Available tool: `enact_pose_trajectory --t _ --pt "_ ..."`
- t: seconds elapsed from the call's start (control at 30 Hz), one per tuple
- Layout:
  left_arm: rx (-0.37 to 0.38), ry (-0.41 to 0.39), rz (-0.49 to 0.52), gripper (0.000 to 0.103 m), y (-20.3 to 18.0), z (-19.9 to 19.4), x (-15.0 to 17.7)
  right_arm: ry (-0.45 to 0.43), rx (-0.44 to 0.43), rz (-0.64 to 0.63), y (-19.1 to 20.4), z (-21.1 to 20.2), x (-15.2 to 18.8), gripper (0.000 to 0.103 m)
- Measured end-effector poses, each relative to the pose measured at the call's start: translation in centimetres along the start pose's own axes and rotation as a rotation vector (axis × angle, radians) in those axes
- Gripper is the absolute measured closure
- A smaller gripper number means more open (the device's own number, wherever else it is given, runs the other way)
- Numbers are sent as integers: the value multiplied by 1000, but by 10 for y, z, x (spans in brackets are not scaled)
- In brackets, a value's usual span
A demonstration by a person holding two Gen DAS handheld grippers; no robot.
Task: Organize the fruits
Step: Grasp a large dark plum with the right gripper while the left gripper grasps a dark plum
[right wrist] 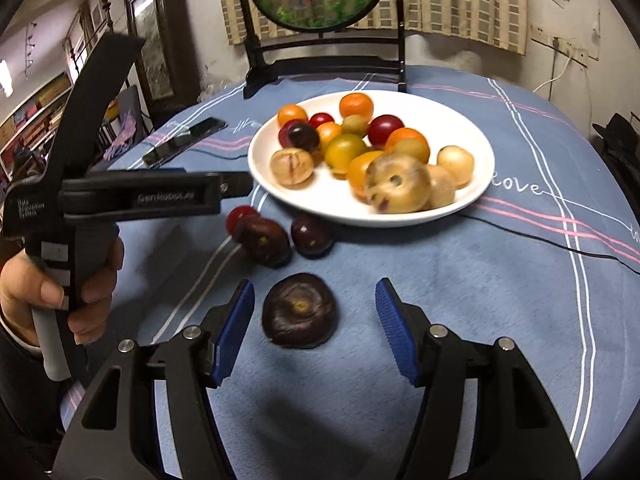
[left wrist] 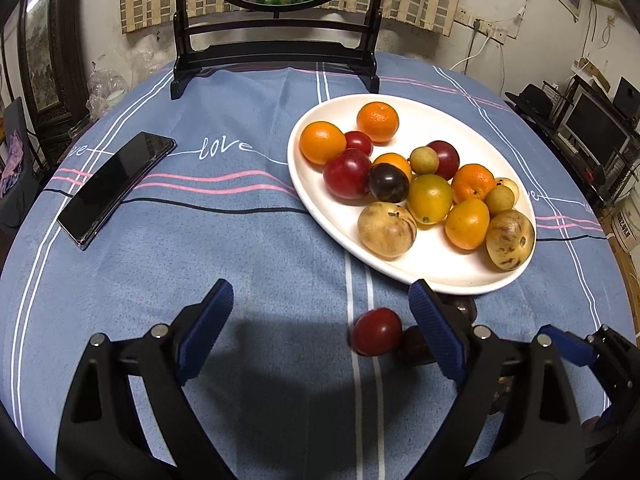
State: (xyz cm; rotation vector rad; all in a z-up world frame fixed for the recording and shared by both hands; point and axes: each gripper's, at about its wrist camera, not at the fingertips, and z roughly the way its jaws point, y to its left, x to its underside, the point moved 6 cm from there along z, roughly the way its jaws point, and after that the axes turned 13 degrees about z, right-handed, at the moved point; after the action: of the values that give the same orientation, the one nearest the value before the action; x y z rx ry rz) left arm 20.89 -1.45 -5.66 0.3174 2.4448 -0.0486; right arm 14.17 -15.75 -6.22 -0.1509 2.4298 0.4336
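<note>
The word "love" is written in white script on the blue tablecloth (left wrist: pixel 224 148) left of the plate, and again on the cloth at the plate's right side. The body of the left gripper (right wrist: pixel 166 199) carries pale lettering, seemingly "GenRobot.AI", plus a small label too blurred to read surely.

We are looking at a round table under a blue cloth (left wrist: pixel 248 264) with white, pink and black stripes and the word "love" on it. A white plate (left wrist: pixel 440 272) is lying on the cloth, and a black phone (left wrist: pixel 116 184) is lying well apart from it. A red plum (left wrist: pixel 377 331) is resting just beside the plate's near rim. Two dark plums (right wrist: pixel 265 240) (right wrist: pixel 312 236) and a flat dark fruit (right wrist: pixel 299 310) are lying nearby. A dark wooden stand (left wrist: pixel 276 56) is standing at the far edge.
</note>
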Motion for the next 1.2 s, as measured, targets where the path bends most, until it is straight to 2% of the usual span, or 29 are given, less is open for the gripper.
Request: enact_pose_trajectory --t 0.17,0.37,0.43,0.5,0.6,0.83,0.93,1.2 --pt "-2 1 12 12 -2 0 1 32 17 -10 5 6 8 40" --pt "-6 2 27 12 -5 0 1 77 82 -39 10 19 14 40" --pt "-5 4 28 12 -5 0 1 94 127 -59 14 26 17 55" --pt "-4 4 31 12 -6 0 2 99 141 -68 15 28 17 58" --pt "1 3 36 12 -7 0 2 84 133 -45 11 26 15 59" --pt "18 -1 91 12 -23 -2 5 3 120 107 -30 9 -2 59" --pt "17 -4 135 12 -34 -4 7 10 84 170 -41 10 -4 59" --pt "12 -5 231 12 -53 -10 18 25 -8 245 -47 9 -4 58"
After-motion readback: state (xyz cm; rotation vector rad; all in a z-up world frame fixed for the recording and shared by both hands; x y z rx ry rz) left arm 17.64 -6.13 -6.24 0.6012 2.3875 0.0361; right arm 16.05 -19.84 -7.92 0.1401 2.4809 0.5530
